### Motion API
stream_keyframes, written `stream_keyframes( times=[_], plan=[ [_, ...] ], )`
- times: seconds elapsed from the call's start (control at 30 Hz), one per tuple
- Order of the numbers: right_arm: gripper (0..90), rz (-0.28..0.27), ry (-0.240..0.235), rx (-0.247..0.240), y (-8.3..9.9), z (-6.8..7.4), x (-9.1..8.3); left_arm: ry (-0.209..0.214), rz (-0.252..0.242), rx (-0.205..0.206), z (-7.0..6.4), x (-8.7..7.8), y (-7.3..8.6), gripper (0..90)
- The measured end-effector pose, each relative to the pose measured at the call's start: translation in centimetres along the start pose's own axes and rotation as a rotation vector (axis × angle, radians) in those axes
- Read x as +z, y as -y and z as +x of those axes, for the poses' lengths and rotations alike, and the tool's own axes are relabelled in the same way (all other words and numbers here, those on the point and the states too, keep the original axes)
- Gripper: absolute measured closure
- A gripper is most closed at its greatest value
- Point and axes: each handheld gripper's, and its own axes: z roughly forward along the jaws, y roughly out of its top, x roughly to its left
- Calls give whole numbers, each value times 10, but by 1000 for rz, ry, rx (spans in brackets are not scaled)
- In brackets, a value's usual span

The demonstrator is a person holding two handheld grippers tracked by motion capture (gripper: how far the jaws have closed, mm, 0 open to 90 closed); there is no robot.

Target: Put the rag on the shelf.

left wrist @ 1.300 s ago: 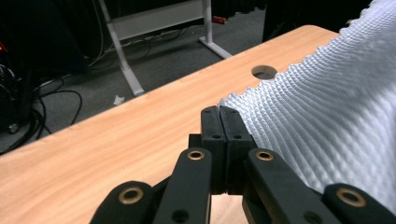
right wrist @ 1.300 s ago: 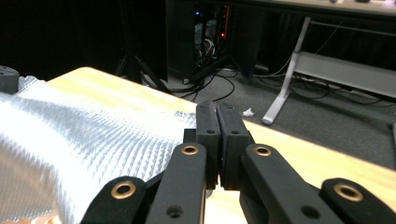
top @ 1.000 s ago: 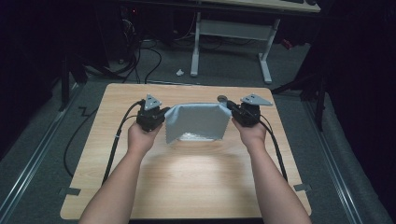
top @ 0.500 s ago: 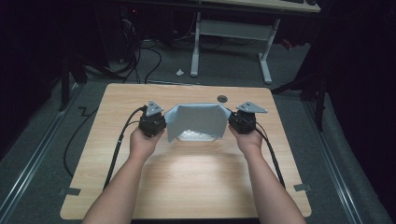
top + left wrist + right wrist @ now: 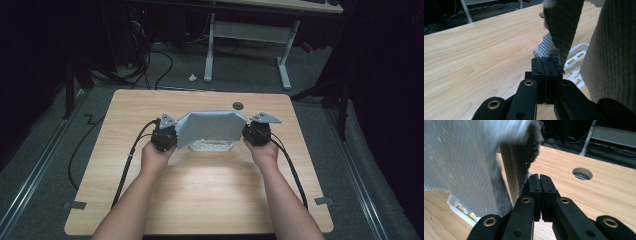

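Grey cloth (image 5: 210, 127) hangs stretched between both grippers above a white tray (image 5: 214, 146) on the tabletop (image 5: 210, 195). Left gripper (image 5: 172, 136) fingers and right gripper (image 5: 246, 131) fingers each pinch a cloth corner.

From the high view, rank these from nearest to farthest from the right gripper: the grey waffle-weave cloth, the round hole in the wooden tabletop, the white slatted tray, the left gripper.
1. Grey waffle-weave cloth: clamped in the right gripper, touching it.
2. White slatted tray under the cloth, toward the left, and round hole, ahead: too close to call.
3. Left gripper: at the cloth's opposite edge.
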Motion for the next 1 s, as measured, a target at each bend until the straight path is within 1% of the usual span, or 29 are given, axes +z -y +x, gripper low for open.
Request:
stream_keyframes(
  times=[0.27, 0.3, 0.37, 0.5, 0.6, 0.67, 0.73, 0.8, 0.87, 1.0],
  plan=[
    [895, 21, 4, 2, 6, 0, 5, -1, -5, -10, 2, -1, 3, 891],
    [894, 21, 3, 1, 7, 0, 5, -4, -2, -11, 3, -1, 3, 890],
    [893, 20, 1, 4, 7, 0, 5, -9, -10, -24, 3, -2, 4, 888],
    [890, 10, 2, 8, 8, -2, 5, -1, -7, -37, 5, -3, 4, 883],
    [866, 5, 3, 27, 10, -4, 3, -20, -19, -55, 7, -5, 5, 824],
    [851, 11, 4, 28, 11, -6, 1, -23, -31, -85, 10, -7, 6, 772],
    [825, 12, 2, 37, 11, -8, -1, -43, -50, -108, 12, -9, 8, 708],
    [819, 8, 6, 31, 10, -8, -3, -41, -64, -133, 15, -12, 10, 689],
    [800, 3, 11, 23, 8, -8, -6, -51, -61, -135, 18, -14, 11, 671],
    [772, -10, 8, 25, 5, -9, -9, -53, -59, -137, 20, -17, 14, 665]
  ],
)
